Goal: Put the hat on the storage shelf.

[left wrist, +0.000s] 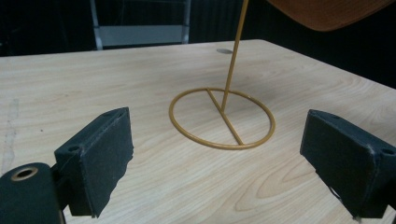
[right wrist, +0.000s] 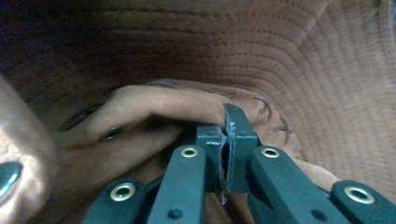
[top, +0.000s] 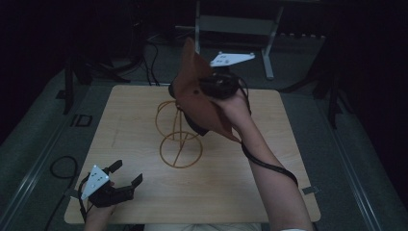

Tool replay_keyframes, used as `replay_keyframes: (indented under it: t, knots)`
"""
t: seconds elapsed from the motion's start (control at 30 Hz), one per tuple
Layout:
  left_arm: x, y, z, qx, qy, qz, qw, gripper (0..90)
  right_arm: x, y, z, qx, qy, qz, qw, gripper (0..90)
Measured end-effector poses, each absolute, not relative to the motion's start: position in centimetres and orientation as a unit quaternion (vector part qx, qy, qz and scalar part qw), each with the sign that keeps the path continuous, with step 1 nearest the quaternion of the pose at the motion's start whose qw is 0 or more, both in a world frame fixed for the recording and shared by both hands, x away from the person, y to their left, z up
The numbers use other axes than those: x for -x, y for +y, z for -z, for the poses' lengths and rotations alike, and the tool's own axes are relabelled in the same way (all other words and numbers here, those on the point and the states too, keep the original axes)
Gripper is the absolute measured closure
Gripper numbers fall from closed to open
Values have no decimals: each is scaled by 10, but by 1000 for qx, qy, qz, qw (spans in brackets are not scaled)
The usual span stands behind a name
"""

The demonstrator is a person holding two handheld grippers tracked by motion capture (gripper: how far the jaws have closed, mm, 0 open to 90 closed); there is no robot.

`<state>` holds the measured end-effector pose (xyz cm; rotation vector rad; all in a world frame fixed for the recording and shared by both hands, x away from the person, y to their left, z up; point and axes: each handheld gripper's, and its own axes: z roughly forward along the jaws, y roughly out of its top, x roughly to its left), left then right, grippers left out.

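A brown stitched hat (top: 192, 91) hangs in the air over the far middle of the table, above a gold wire stand (top: 179, 139) with a round base ring and an upright rod. My right gripper (top: 211, 89) is shut on a fold of the hat's fabric (right wrist: 280, 60), with the jaws (right wrist: 227, 140) pressed together on the cloth. My left gripper (top: 127, 173) rests low at the near left corner, open and with nothing in it. From the left gripper (left wrist: 219, 163) I see the stand (left wrist: 232, 65) ahead and the hat's edge (left wrist: 327, 11) above it.
The wooden table (top: 269, 183) stands on a grey floor. A metal frame (top: 269, 48) stands beyond its far edge. Cables (top: 62, 166) lie on the floor at the left. The right gripper's cable trails along the forearm.
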<state>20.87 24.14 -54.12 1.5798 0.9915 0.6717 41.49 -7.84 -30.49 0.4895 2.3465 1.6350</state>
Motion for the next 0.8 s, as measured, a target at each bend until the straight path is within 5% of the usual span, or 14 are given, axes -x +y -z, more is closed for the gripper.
replay_keyframes:
  t: [0.3,0.53,0.8]
  knots:
    - [-208,241,544,-665,419,-277,552,107,-417,-34,336,-157,840,-508,105,831]
    - [-208,240,547,-665,421,-274,553,107,-413,-22,346,-144,846,-503,104,363]
    - [-210,239,550,-668,422,-273,549,106,-406,-31,348,-139,841,-512,104,195]
